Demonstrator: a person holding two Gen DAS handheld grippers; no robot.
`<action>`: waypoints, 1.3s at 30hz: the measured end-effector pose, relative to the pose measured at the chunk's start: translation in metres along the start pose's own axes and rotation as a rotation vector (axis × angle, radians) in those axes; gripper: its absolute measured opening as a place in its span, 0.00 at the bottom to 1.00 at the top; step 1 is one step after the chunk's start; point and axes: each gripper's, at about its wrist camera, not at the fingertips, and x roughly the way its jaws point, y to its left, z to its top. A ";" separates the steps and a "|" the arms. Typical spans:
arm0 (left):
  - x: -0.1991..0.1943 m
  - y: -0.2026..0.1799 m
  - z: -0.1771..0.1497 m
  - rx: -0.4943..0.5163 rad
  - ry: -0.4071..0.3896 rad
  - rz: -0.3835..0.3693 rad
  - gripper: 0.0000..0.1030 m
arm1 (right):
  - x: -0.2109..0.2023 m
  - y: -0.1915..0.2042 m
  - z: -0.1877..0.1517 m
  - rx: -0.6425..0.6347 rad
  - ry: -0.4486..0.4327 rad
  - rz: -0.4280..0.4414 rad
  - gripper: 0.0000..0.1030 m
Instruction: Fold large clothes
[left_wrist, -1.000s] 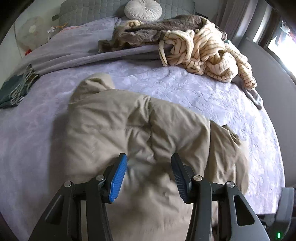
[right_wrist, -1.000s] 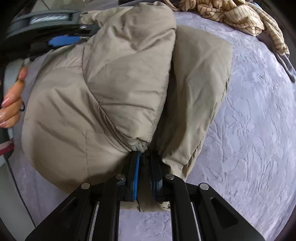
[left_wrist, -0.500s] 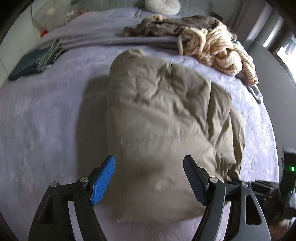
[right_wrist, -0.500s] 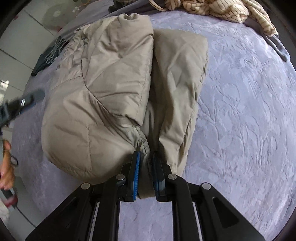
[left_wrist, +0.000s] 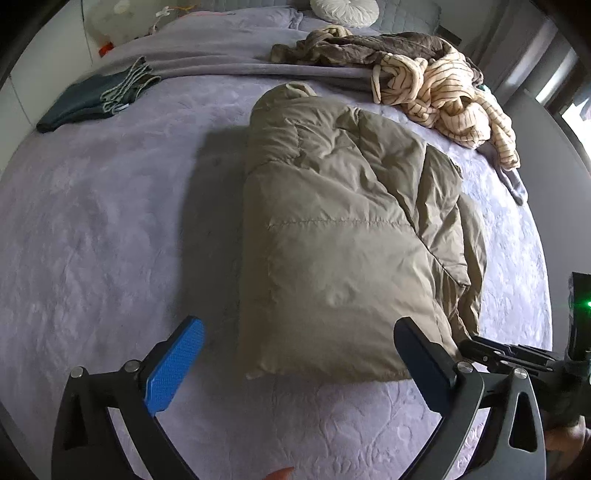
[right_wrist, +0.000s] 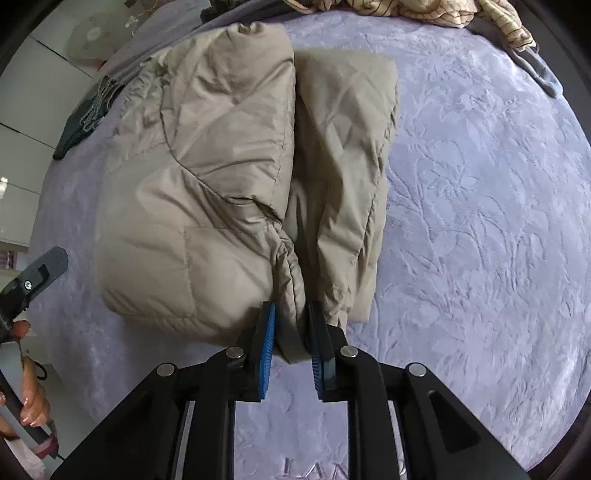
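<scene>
Left hand-held gripper (left_wrist: 295, 363) hangs empty, jaws opening wide; the right hand-held gripper (right_wrist: 290, 345) is releasing the folded khaki puffer jacket's (left_wrist: 343, 236) cuff on the bed (left_wrist: 110, 221); next, fold it crosswise

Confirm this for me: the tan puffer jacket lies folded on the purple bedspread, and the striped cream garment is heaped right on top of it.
Not quite. The tan puffer jacket does lie folded on the purple bedspread, but the striped cream garment is heaped beyond it, on the bedspread near the bed's far edge, not on top of it. The left wrist view shows this.
</scene>
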 end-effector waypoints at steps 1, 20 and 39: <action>-0.002 0.001 -0.001 -0.001 0.003 0.003 1.00 | -0.004 0.001 -0.002 0.003 -0.003 0.000 0.26; -0.063 0.027 -0.030 0.084 -0.090 0.111 1.00 | -0.057 0.048 -0.042 0.059 -0.071 -0.052 0.49; -0.112 0.014 -0.043 0.069 -0.130 0.159 1.00 | -0.114 0.065 -0.044 0.048 -0.263 -0.127 0.85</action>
